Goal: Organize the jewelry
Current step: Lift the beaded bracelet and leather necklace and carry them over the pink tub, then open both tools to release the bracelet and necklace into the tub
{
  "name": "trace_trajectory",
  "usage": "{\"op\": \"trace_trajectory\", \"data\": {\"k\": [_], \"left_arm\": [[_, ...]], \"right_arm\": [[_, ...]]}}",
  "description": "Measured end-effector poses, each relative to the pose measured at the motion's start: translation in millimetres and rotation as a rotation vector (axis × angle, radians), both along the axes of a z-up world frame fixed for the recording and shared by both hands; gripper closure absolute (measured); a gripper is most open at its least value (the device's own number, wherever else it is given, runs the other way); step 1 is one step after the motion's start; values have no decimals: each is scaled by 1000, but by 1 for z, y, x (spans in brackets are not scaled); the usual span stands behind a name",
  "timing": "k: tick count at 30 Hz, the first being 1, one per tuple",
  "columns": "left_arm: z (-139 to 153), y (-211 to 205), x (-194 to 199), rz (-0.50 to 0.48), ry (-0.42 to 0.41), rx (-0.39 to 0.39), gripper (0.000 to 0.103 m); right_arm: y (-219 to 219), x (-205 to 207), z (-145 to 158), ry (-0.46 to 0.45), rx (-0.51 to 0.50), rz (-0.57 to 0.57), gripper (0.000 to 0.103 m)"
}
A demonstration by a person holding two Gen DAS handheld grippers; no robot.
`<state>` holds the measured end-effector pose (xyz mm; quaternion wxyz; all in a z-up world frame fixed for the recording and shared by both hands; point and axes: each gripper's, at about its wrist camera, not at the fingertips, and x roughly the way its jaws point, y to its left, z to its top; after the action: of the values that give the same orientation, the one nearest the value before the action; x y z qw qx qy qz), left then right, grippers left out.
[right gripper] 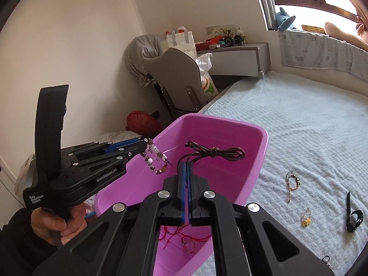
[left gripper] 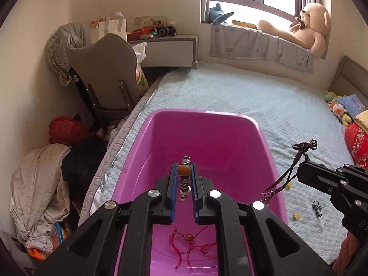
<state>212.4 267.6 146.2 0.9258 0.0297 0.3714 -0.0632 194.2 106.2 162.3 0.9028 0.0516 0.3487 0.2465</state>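
Observation:
A pink plastic bin (left gripper: 264,142) (right gripper: 260,151) stands on the bed. My left gripper (left gripper: 184,172) is shut on a beaded bracelet (left gripper: 184,179) and holds it over the bin; in the right wrist view the left gripper (right gripper: 143,145) has the bracelet (right gripper: 156,159) dangling from its tips. My right gripper (right gripper: 186,164) is shut on a dark cord necklace (right gripper: 216,152) above the bin; the left wrist view shows the right gripper (left gripper: 301,168) and the cord (left gripper: 304,147) by the bin's right rim. A red string bracelet (left gripper: 191,243) (right gripper: 184,239) lies in the bin.
On the blue bedspread (right gripper: 310,126) lie a beaded bracelet (right gripper: 292,182), a small yellow charm (right gripper: 306,220), a black watch (right gripper: 354,216) and a small dark piece (left gripper: 317,208). A grey chair (left gripper: 103,69), clothes and a red basket (left gripper: 66,128) stand left of the bed.

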Motion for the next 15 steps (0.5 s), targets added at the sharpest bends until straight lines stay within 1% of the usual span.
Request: {"op": "trace_trajectory", "data": {"k": [4,6,9,12,13,14,15], "left_arm": [[-33,9,18,11,100,0,92],[-43,12,23,13,135,-5,92],[-57,19,30,29,188,-6,92],[-66,17,35,42,240,29,91],[-68,16,36,43,252,41,89],[-68,16,36,47,254,50,80],[-68,15,36,49,250,56,74]], "right_arm": [[14,24,-29,114,-37,-5,101],[20,34,-42,167,-61,-5,101],[26,45,-54,220,-84,-13,101],[27,51,-63,262,-105,-36,101],[26,51,-65,269,-113,-39,99],[26,52,-66,274,-119,-47,95],[26,52,-66,275,-121,-55,82]]}}
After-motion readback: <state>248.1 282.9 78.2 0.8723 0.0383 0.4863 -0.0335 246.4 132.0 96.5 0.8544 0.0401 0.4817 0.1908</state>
